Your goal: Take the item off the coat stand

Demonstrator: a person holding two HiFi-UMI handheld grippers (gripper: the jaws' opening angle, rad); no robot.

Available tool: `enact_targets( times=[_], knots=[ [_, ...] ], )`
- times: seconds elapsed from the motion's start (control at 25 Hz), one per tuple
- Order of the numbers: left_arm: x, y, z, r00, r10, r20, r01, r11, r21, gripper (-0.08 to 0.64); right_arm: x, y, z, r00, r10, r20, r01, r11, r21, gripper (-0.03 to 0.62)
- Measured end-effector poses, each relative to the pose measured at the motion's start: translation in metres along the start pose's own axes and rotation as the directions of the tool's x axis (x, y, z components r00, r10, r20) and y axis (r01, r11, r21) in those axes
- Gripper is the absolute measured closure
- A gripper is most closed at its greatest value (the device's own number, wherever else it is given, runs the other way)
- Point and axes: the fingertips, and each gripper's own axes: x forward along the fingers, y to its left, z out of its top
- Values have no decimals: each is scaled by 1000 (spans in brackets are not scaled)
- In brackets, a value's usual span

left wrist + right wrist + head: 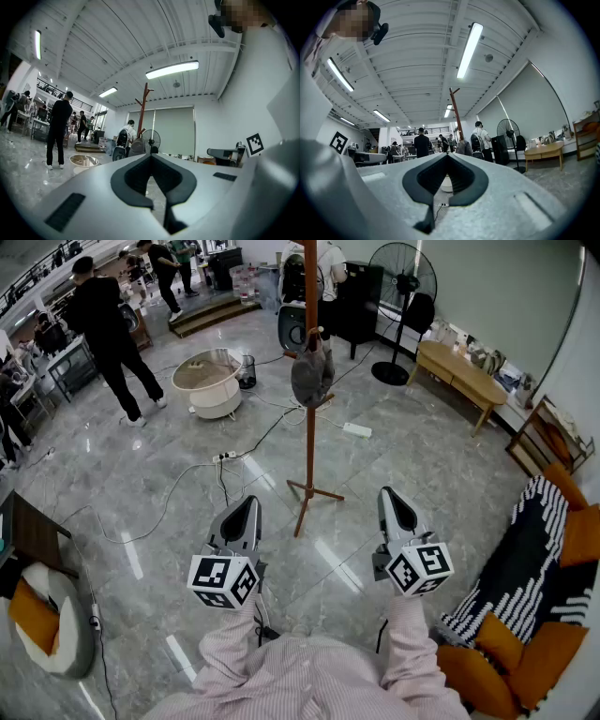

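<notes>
Head view: grey fabric item (312,371) hooked on red-brown wooden coat stand (310,442), awaiting removal. Left tongs (246,502), right tongs (392,493): pressed together, empty, held back.

**Layout: coat stand ahead, centre**

The coat stand (310,427) stands before the left gripper (246,505) and right gripper (394,495), well apart from both. The item (312,373) hangs on it. Tub (208,382) to its left; fan (403,277) and bench (459,371) behind right.
</notes>
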Motion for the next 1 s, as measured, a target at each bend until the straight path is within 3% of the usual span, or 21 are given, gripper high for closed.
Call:
enact_targets(
  times=[0.4, 0.56, 1.0],
  knots=[
    [12, -15, -2, 1000, 8, -2, -9, 1000, -24, 558, -4, -15, 8, 998, 42, 41, -44, 997, 64, 589],
    [21, -26, -5, 1000, 11, -2, -11, 1000, -22, 558, -1, -22, 3, 996, 86, 17, -87, 992, 95, 589],
    [35, -36, -21, 999, 26, -44, -28, 999, -33, 558, 14, -35, -16, 994, 102, -30, -98, 988, 115, 554]
  ],
)
